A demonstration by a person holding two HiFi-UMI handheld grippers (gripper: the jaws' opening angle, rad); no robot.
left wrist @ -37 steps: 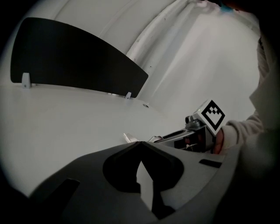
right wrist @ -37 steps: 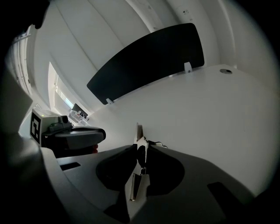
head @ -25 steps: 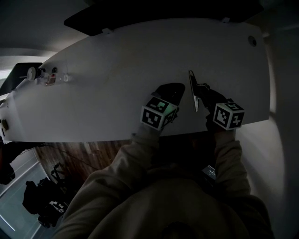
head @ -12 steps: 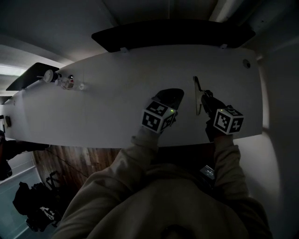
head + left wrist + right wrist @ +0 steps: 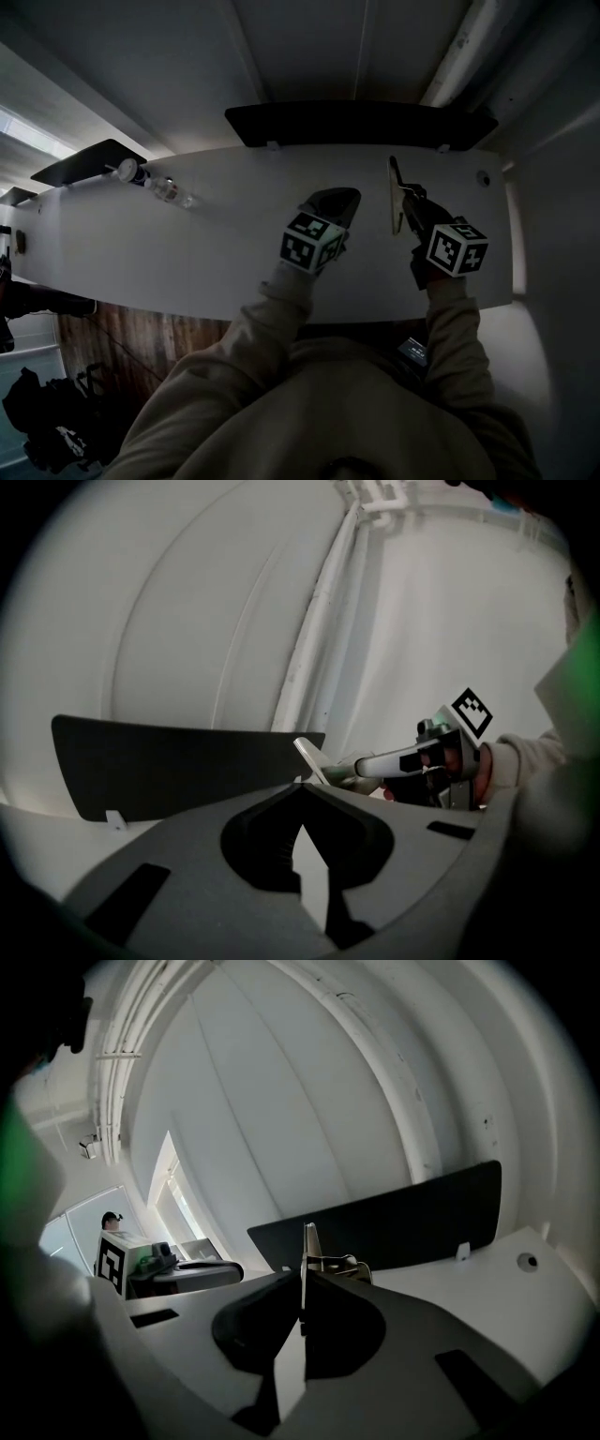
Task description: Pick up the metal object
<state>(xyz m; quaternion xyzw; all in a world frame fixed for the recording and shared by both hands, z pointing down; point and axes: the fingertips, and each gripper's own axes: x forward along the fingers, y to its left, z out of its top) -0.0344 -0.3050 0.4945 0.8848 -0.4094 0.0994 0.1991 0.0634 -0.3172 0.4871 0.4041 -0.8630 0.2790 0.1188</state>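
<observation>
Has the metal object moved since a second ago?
Yes. The metal object, clamped in the right hand-held gripper, now reaches past the table's hole toward the black panel; earlier it stopped short of that hole. It looks lifted.

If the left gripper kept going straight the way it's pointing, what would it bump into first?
Probably the black panel, which stands right behind the left gripper's closed, empty tips. The tip of the metal object pokes in very close to that line too, and depth is hard to judge, so it might get hit first.
</observation>
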